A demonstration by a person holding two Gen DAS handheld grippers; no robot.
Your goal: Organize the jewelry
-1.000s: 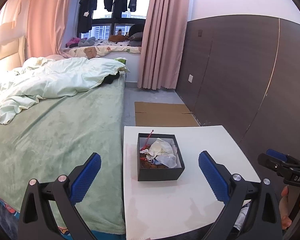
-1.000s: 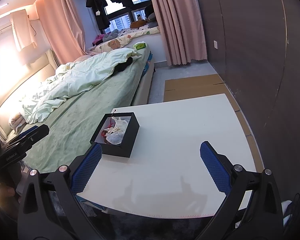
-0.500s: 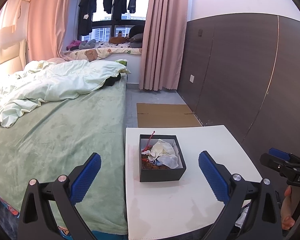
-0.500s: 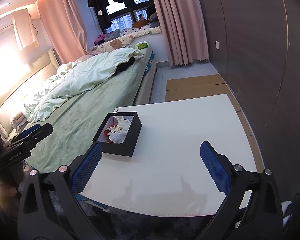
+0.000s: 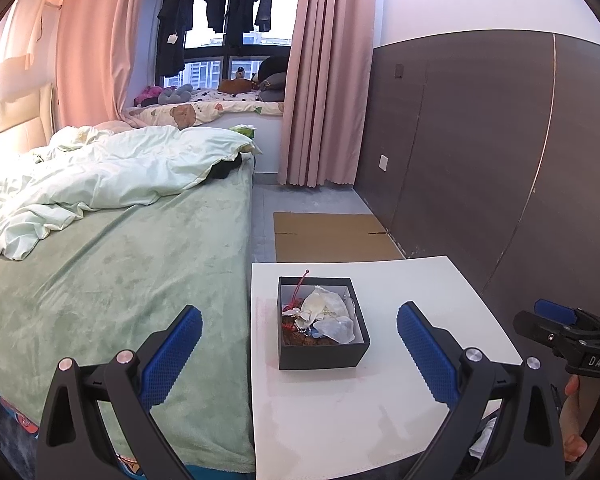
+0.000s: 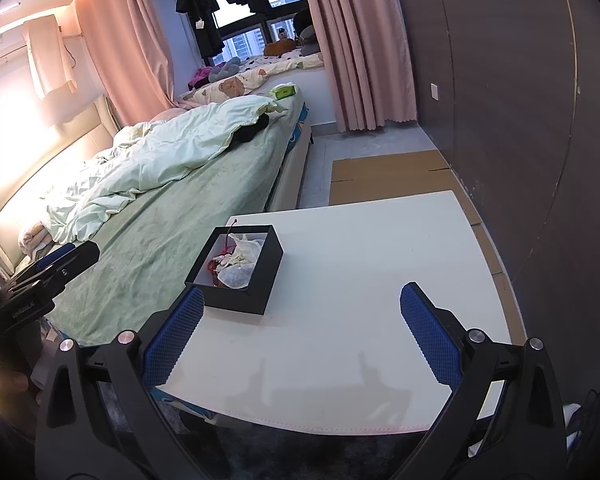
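Observation:
A small black open box (image 5: 321, 354) stands on the white table (image 5: 380, 408). It holds tangled jewelry (image 5: 300, 326), red pieces and pale pouches. It also shows in the right wrist view (image 6: 260, 276). My left gripper (image 5: 298, 346) is open and empty, hovering short of the box, its blue pads wide on either side. My right gripper (image 6: 300, 328) is open and empty over the table's near part, the box just past its left pad. The right gripper also shows at the left wrist view's right edge (image 5: 556, 320).
A bed with a green blanket (image 5: 112, 280) and a rumpled duvet lies directly left of the table. A dark panelled wall (image 5: 480, 160) runs on the right. Flattened cardboard (image 5: 332, 236) lies on the floor beyond the table.
Both grippers have drifted slightly, so the box sits a little farther right in each view. Both stay open and empty. The box has not moved.

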